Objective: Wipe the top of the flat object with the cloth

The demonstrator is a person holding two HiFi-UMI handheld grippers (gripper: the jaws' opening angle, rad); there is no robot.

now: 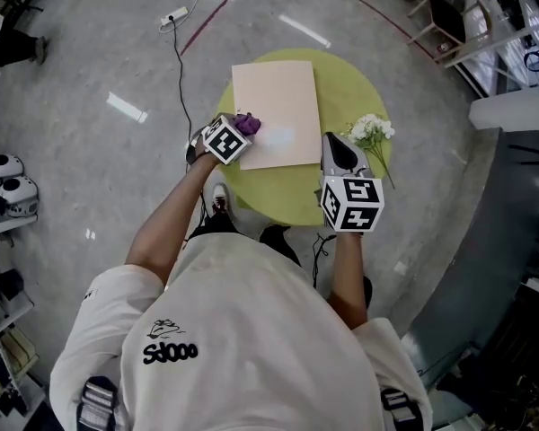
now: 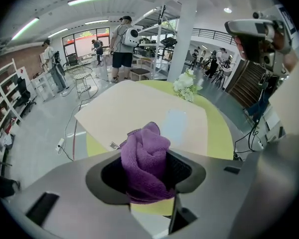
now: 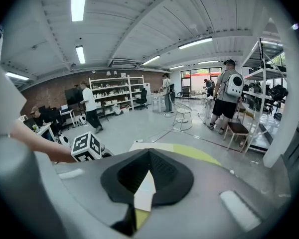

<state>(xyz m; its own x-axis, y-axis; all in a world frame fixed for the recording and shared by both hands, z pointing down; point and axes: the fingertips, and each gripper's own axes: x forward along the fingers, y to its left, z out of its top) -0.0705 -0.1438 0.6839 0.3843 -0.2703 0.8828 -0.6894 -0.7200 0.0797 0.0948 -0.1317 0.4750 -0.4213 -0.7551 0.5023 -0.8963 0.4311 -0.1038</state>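
A beige flat board point(image 1: 274, 106) lies on a round yellow-green table point(image 1: 350, 88). My left gripper point(image 1: 242, 127) is shut on a bunched purple cloth point(image 1: 246, 124) at the board's near left edge. In the left gripper view the cloth point(image 2: 147, 161) bulges up between the jaws, with the board point(image 2: 134, 111) just beyond it. A pale shiny patch point(image 1: 278, 137) shows on the board next to the cloth. My right gripper point(image 1: 334, 140) hovers by the board's near right corner, shut and empty; its tips point(image 3: 148, 151) meet in the right gripper view.
White flowers point(image 1: 371, 131) lie on the table right of the board, close to my right gripper. A power strip and cable point(image 1: 173, 14) run across the floor on the left. Chairs point(image 1: 449, 21) stand at the far right. People stand in the background point(image 2: 122, 44).
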